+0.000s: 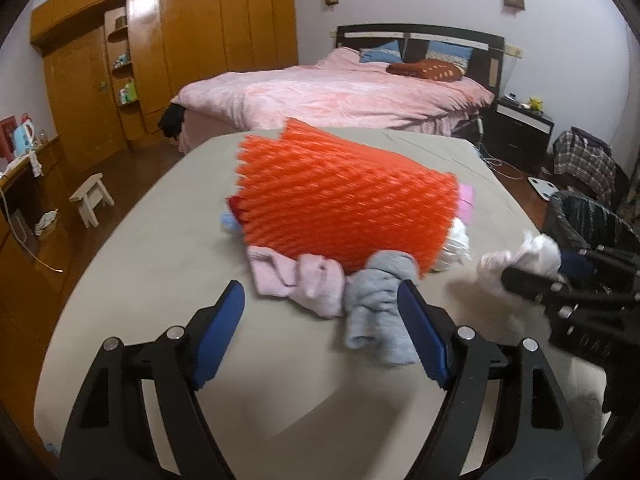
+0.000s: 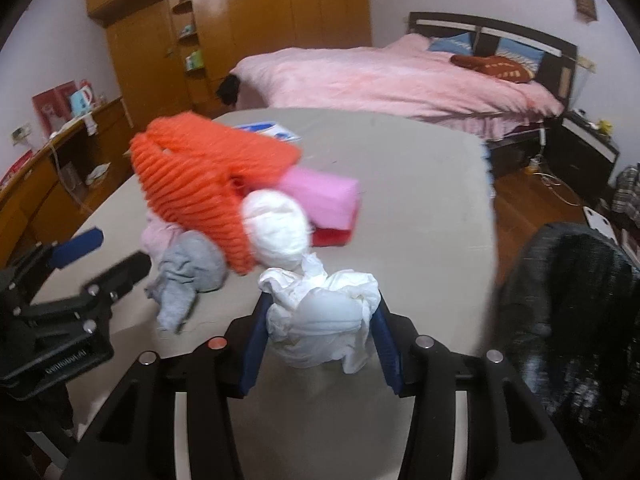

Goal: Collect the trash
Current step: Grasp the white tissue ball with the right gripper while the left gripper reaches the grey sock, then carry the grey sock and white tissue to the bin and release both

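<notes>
The left gripper (image 1: 322,322) points forward and downward over the near part of the grey table (image 1: 160,240), its two blue-padded fingers (image 1: 222,332) spread wide apart with nothing pressed between them. The right pad sits just beside a grey cloth (image 1: 378,304); whether it touches is unclear. The right gripper (image 2: 320,328) also tilts downward, near the table's right edge. Its blue fingers (image 2: 256,344) stand closer together and press on both sides of a crumpled white wad (image 2: 320,320), which bulges up between them.
</notes>
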